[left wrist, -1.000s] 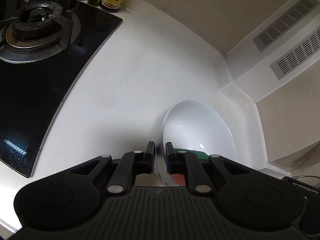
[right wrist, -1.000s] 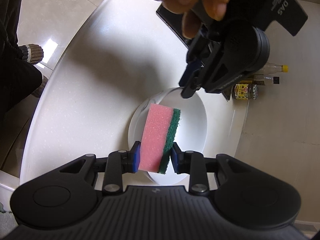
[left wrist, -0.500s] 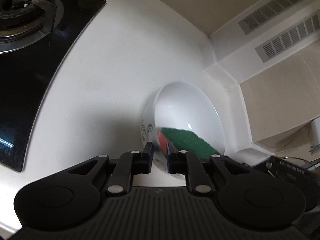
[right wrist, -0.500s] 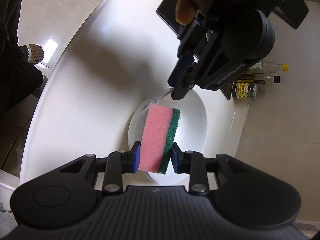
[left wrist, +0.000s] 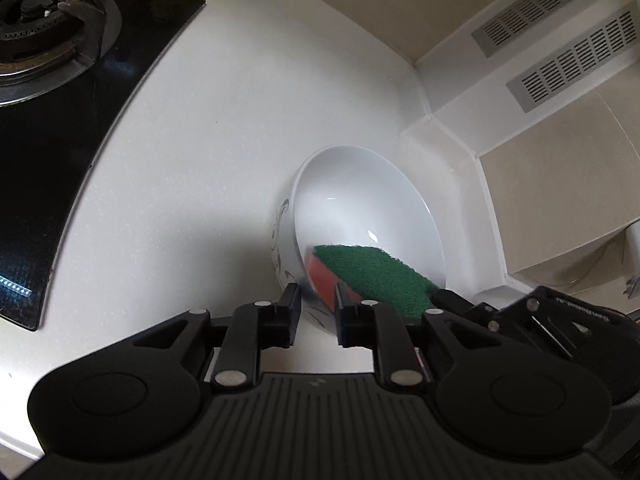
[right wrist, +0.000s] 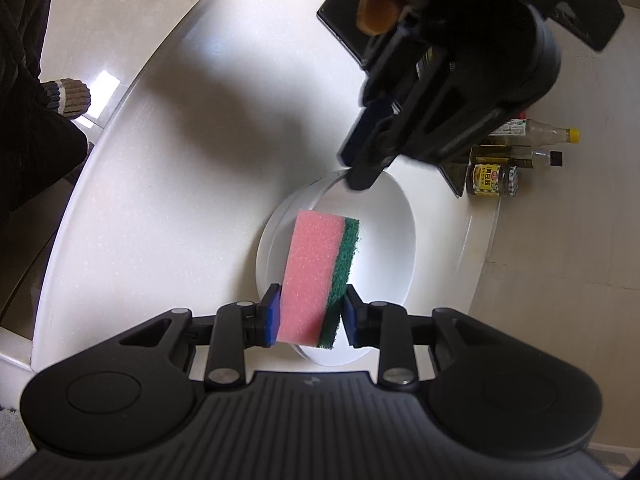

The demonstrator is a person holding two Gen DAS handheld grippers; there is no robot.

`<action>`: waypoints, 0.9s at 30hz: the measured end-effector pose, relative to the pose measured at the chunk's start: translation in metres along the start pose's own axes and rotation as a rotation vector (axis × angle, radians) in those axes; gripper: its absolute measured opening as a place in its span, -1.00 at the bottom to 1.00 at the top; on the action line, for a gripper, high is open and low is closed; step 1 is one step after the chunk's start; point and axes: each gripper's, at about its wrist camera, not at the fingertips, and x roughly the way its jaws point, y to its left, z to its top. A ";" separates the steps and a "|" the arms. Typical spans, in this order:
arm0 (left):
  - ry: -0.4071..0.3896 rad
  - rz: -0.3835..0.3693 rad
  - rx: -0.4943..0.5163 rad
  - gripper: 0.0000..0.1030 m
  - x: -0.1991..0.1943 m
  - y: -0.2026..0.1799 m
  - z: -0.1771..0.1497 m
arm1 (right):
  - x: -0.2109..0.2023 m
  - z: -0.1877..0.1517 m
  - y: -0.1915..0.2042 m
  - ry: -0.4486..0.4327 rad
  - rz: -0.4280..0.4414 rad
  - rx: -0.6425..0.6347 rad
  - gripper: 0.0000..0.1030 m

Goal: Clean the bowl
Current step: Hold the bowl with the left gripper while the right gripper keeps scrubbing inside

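A white bowl [left wrist: 360, 200] with a dark pattern outside stands tilted on the white counter [left wrist: 200, 160]. My left gripper [left wrist: 318, 308] is shut on its near rim, one finger inside and one outside. In the right wrist view the bowl [right wrist: 384, 240] lies below my right gripper [right wrist: 308, 316], which is shut on a pink sponge with a green scouring side [right wrist: 316, 272]. The sponge reaches into the bowl and also shows in the left wrist view [left wrist: 372, 276]. The left gripper [right wrist: 360, 168] pinches the bowl's far rim there.
A black gas hob [left wrist: 60, 80] with a burner lies to the left of the bowl. Jars and bottles [right wrist: 508, 160] stand by the wall beyond the bowl. Vent grilles [left wrist: 560, 40] are on the corner wall. The counter's curved edge drops to the floor [right wrist: 100, 20].
The left gripper has lifted and tilted the bowl more by its rim and shifted left in the right wrist view. The sponge has come further into the bowl.
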 end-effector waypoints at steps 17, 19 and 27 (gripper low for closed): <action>-0.012 0.020 -0.001 -0.76 0.000 -0.008 -0.004 | 0.001 -0.005 0.003 0.003 -0.010 0.006 -0.48; -0.025 0.028 0.007 -0.79 0.000 -0.007 0.002 | 0.001 -0.005 0.003 -0.002 -0.014 0.006 -0.48; -0.042 0.072 -0.014 -0.86 0.006 -0.007 0.023 | 0.000 0.000 0.002 -0.011 -0.013 0.019 -0.48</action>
